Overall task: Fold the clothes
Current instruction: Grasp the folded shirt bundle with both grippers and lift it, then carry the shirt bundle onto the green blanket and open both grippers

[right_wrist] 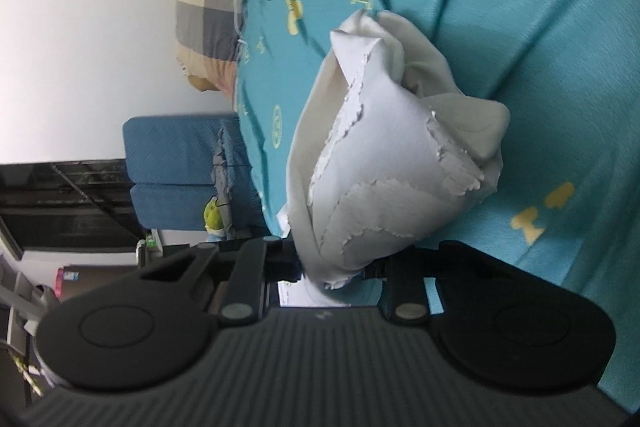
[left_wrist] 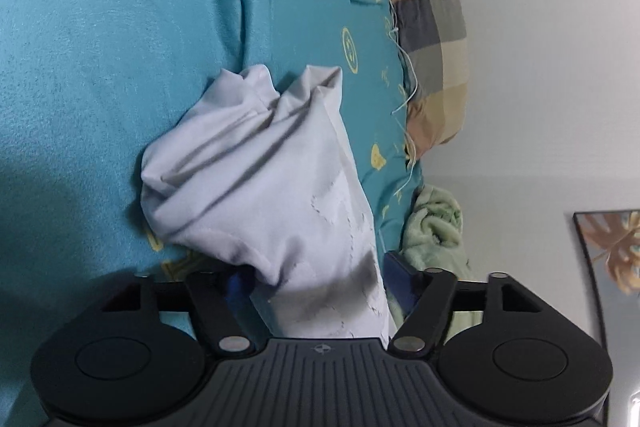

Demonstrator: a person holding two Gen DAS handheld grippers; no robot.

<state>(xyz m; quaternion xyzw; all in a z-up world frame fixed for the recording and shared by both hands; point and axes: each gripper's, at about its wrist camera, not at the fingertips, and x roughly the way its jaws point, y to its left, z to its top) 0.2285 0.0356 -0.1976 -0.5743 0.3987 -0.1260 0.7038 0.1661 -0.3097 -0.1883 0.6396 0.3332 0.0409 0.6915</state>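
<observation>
Left gripper [left_wrist: 316, 283] and right gripper [right_wrist: 332, 267] each clamp bunched white cotton garment [left_wrist: 260, 163] above teal printed bedsheet [left_wrist: 100, 67]. Risk: uneven bunching, cloth slipping out mid-fold.

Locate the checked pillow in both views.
The pillow lies beside the teal bedsheet against the white wall: upper right in the left view, upper left in the right.

Right tongs [right_wrist: 336, 273] grip bunched white garment [right_wrist: 384, 163] above teal bedsheet [right_wrist: 540, 75].
</observation>
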